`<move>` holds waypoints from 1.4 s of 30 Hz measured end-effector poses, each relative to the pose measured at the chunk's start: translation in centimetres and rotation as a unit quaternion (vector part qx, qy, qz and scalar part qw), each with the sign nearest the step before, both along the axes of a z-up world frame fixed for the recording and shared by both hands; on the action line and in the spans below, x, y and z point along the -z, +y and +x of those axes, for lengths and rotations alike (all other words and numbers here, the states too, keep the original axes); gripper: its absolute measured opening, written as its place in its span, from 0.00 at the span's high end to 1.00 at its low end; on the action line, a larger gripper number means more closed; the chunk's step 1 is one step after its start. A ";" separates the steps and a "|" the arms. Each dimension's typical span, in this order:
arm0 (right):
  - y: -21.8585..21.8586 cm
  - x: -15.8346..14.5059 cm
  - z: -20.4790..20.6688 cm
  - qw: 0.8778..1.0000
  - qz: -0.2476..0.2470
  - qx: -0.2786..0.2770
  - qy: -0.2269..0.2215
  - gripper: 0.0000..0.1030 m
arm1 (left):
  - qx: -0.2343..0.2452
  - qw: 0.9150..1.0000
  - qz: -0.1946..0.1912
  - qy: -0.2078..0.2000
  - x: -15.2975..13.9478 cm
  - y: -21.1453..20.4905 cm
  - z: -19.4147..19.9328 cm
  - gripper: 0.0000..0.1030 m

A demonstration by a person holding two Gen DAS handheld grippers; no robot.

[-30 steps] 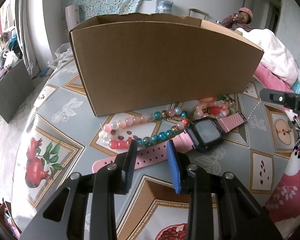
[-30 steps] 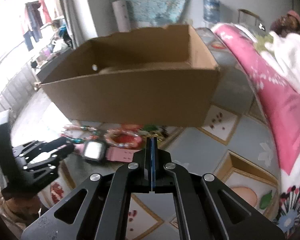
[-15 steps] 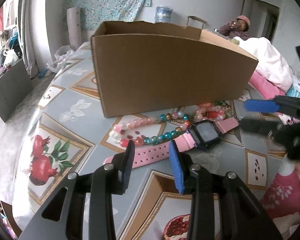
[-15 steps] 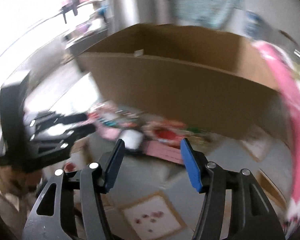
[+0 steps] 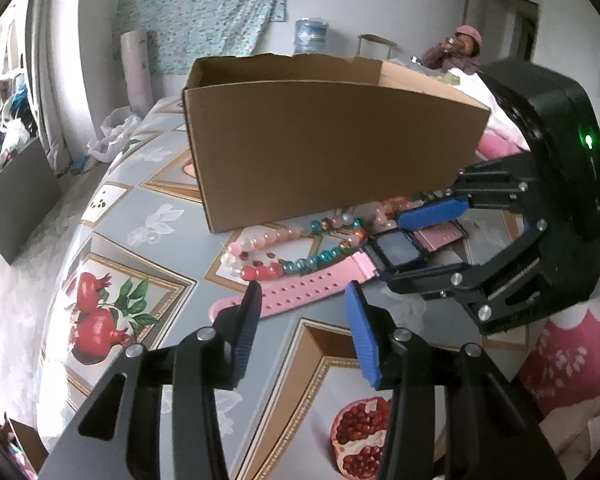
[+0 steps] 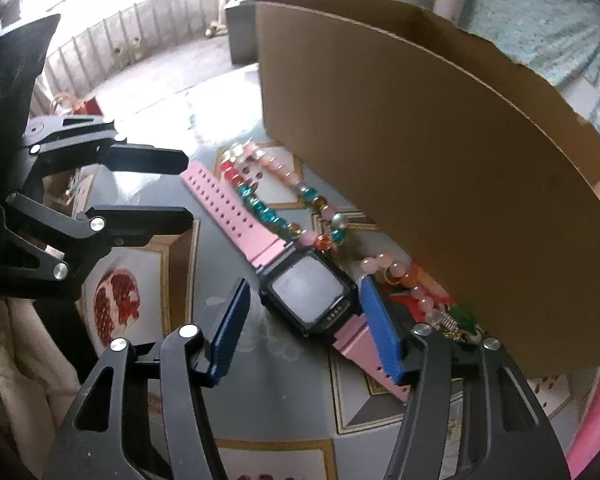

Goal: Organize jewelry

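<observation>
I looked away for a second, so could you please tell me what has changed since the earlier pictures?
The right gripper, shut a second ago, opened, rolled and swung down over the watch; its jaws now straddle the face and are closing, pads not yet touching. The left gripper is opening near the strap, holding nothing. Watch, beads and box stayed put.

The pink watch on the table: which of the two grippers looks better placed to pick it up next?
Probably the right gripper: its closing jaws straddle the pink watch at its face, not yet pressing. The left gripper, opening, hovers near the strap's far end.
</observation>
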State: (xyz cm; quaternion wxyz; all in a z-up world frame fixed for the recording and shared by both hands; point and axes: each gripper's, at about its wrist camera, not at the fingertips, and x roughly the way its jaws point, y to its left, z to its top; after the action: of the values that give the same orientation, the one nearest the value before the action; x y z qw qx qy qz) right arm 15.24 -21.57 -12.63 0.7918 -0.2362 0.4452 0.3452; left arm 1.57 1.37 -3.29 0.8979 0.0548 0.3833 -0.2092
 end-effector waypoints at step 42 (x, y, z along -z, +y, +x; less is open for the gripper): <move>-3.3 -1.4 -1.1 0.994 0.030 -0.019 0.108 0.48 | 0.074 0.988 0.132 -0.041 1.6 -5.1 -0.7 0.77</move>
State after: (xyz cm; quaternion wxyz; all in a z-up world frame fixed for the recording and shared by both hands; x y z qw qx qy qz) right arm 14.11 -24.89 -11.23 0.7393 -0.1818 0.5126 0.3970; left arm 0.89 -3.71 -4.87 0.8797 0.2101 0.3655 -0.2202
